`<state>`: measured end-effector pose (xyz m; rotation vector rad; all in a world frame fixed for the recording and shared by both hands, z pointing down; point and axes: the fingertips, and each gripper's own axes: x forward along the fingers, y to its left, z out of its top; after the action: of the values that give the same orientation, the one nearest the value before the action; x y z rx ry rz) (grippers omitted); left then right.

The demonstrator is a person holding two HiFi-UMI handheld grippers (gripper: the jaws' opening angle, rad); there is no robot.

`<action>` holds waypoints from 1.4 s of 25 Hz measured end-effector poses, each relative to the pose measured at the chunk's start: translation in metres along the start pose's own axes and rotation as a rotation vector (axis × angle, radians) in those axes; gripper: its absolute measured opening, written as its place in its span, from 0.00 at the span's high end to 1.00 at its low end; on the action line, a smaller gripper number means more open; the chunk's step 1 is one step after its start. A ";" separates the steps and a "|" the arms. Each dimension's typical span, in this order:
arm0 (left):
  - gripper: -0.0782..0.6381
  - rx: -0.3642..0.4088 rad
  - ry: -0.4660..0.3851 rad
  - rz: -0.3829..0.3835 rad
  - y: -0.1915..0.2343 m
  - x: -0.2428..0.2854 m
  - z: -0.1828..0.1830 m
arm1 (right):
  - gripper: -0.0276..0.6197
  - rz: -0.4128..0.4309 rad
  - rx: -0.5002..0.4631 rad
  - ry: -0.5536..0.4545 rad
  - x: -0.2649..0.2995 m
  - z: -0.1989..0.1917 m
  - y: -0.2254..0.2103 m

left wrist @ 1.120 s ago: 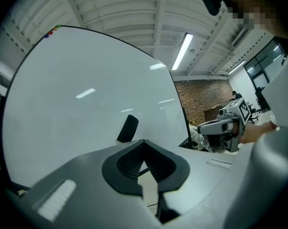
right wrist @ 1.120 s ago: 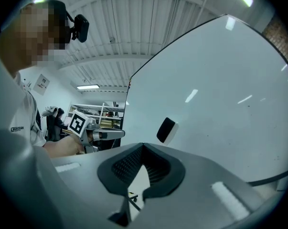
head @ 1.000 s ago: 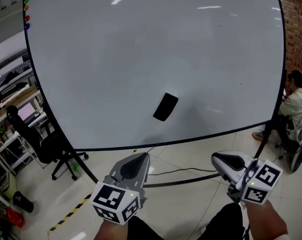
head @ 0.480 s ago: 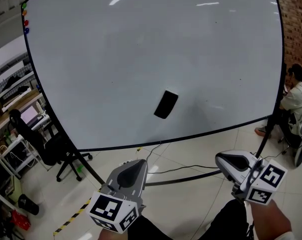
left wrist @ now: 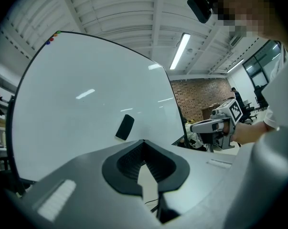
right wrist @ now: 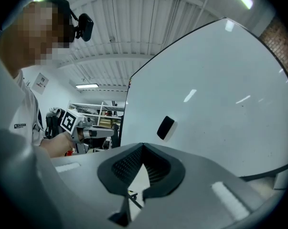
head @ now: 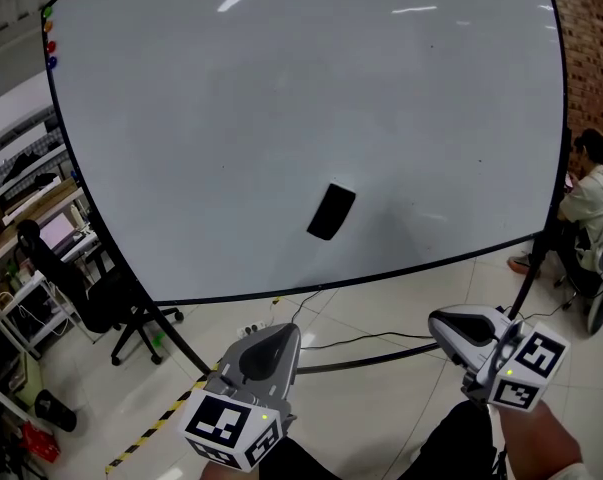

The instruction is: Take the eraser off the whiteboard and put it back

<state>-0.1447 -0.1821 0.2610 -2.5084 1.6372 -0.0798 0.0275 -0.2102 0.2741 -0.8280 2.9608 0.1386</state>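
Nearest, the left tongs [head: 284, 328] and right tongs [head: 433, 320] are both clenched on nothing, held level and well short of the board. Beyond them the eraser [head: 331, 211] sits tilted on the whiteboard [head: 231, 118], low and near centre. This fits an eraser awaiting removal or one already returned; the views do not settle which. What holds it there cannot be seen. The board's top is cut off.
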 end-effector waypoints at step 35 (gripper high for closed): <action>0.87 0.002 0.004 -0.038 -0.012 0.004 -0.007 | 0.95 -0.005 -0.024 0.014 -0.001 -0.001 0.006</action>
<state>-0.1333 -0.1817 0.2694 -2.5393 1.5908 -0.0907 0.0254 -0.2051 0.2752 -0.8430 2.9754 0.1690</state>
